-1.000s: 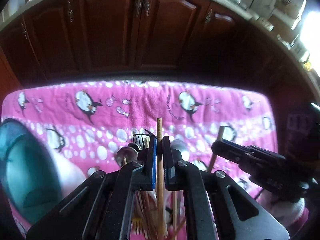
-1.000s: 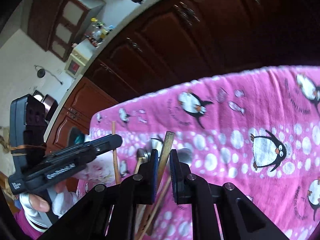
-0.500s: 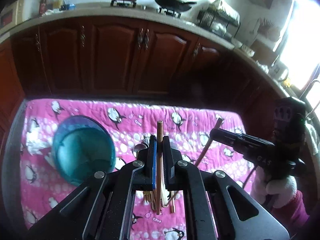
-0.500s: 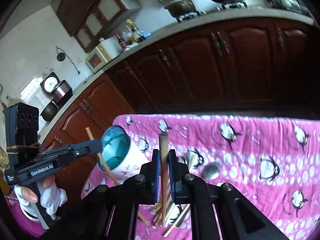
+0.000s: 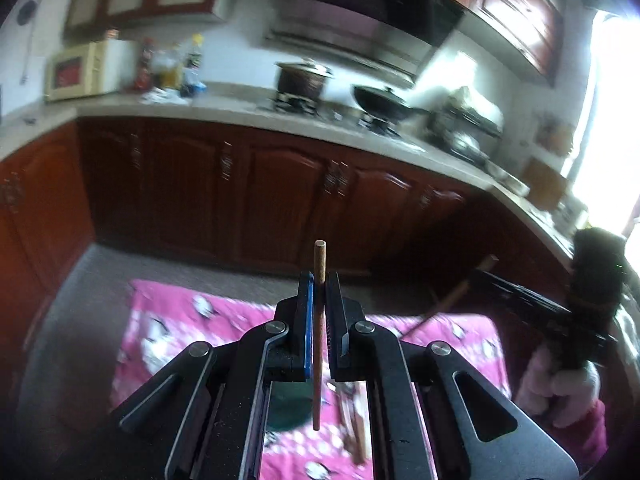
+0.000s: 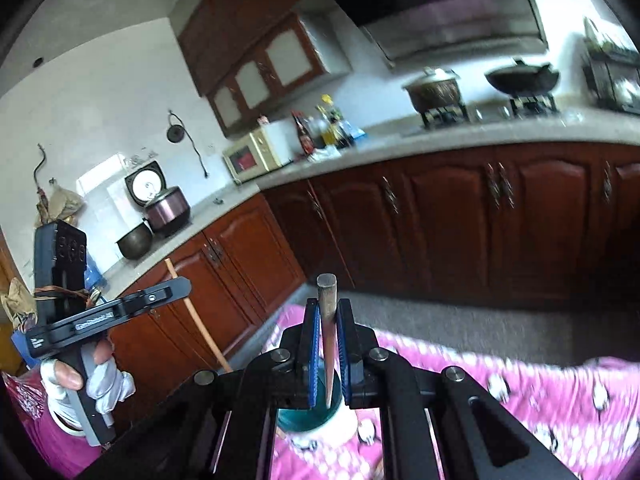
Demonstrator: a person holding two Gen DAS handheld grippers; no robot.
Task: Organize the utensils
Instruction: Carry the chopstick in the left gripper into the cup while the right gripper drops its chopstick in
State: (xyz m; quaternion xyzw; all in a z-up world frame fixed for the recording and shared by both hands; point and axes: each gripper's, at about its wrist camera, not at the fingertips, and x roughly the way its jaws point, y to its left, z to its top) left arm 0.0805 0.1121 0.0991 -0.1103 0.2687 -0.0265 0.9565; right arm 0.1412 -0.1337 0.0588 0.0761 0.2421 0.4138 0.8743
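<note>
My left gripper (image 5: 319, 280) is shut on a thin wooden chopstick (image 5: 318, 336) that stands upright between its pads, well above the table. Under it is a teal cup (image 5: 287, 405). My right gripper (image 6: 328, 304) is shut on a thicker chopstick (image 6: 327, 292), also upright, above the same teal cup (image 6: 310, 416), which is white outside. The right wrist view has the left gripper (image 6: 180, 284) and its chopstick (image 6: 198, 322) at the left. The left wrist view shows the right gripper (image 5: 478, 278) with its chopstick (image 5: 452, 298) slanting.
A pink penguin cloth (image 5: 180, 320) covers the table, with more wooden utensils (image 5: 354, 420) lying on it near the cup. Dark wooden cabinets (image 5: 280, 196) and a counter with pots (image 6: 436, 92) stand behind. Gloved hands (image 6: 100, 380) hold both grippers.
Both grippers have risen high off the cloth, each carrying its chopstick. The views have tilted up to take in the counter and the stove. The cup now sits below the jaws.
</note>
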